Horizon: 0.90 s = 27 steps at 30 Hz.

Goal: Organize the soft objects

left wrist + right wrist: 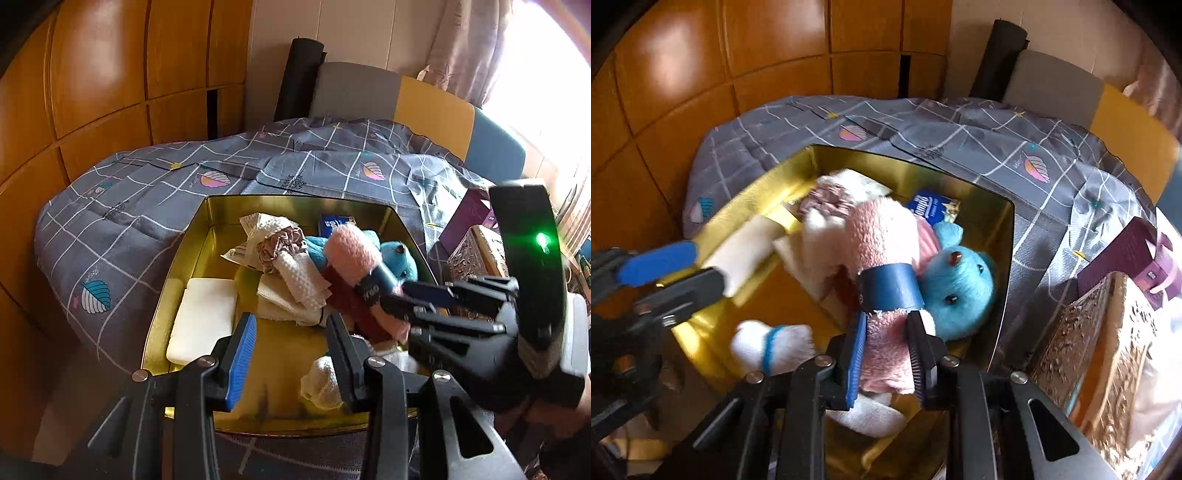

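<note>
- Bedding: grey quilt with a white grid and leaf motifs (pixel 147 192) covers the bed and carries the tin and all items below.
- Rectangular gold metal tin (pixel 173 258) sits open on the quilt and contains the soft objects.
- Right gripper (pixel 886 354): fingers clenched on the pink fluffy rolled towel with a dark blue paper band (pixel 882 243). The grip lies on the near end of the roll, below the band. The roll is tilted over the right half of the tin.
- Left gripper (pixel 291 332): fingers released and spread, grasping nothing, positioned over the near edge of the tin.
- Blue plush toy with brown bead eyes (pixel 960 291) lies against the right wall of the tin, touching the pink roll.
- White rectangular foam pad (pixel 203 321) lies flat in the near-left corner of the tin.
- White waffle-weave cloth (pixel 299 277) is piled at the tin's centre, beside a dark red cloth (pixel 351 306) under the pink roll.
- White cloth bundle tied with a blue band (pixel 768 347) lies at the near side of the tin.
- Mauve ruffled scrunchie (pixel 280 247) rests on the waffle cloth.
- Small blue printed packet (pixel 931 205) stands at the far wall of the tin.
- Purple carton (pixel 1123 258) and ornate gold patterned box (pixel 1071 332) are outside the tin, to its right.
</note>
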Available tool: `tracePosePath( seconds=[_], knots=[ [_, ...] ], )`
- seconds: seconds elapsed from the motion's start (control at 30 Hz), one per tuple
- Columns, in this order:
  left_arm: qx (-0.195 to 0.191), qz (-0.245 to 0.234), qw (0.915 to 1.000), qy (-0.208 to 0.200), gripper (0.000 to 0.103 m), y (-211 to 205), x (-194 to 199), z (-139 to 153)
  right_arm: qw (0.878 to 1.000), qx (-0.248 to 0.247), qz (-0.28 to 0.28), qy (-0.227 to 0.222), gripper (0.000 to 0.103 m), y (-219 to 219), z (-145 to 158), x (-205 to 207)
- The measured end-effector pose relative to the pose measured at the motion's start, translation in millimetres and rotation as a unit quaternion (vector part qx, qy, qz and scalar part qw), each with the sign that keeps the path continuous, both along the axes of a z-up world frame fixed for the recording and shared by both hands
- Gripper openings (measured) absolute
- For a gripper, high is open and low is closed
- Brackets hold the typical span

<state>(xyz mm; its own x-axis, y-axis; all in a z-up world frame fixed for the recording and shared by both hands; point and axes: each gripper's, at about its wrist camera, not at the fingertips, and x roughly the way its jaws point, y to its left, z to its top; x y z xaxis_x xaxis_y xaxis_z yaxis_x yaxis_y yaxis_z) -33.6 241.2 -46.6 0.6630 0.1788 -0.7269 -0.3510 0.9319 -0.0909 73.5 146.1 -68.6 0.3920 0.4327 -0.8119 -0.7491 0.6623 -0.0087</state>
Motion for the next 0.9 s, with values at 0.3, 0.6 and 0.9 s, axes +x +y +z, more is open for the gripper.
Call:
tracePosePath(
  seconds=[0.3, 0.6, 0.9],
  knots=[
    [0.008, 0.006, 0.9999, 0.0, 0.039, -2, 0, 2, 1.0, 0.02, -0.018, -0.001, 0.025, -15, 3, -2],
    [0.022, 0.011, 0.9996, -0.01, 0.04, -11, -1, 8, 0.996, 0.042, -0.06, -0.056, 0.05, -40, 23, -26],
    [0.032, 0.003, 0.9993, -0.019, 0.04, -27, -2, 15, 0.986, 0.06, -0.123, -0.095, 0.069, -72, 41, -38]
  ],
)
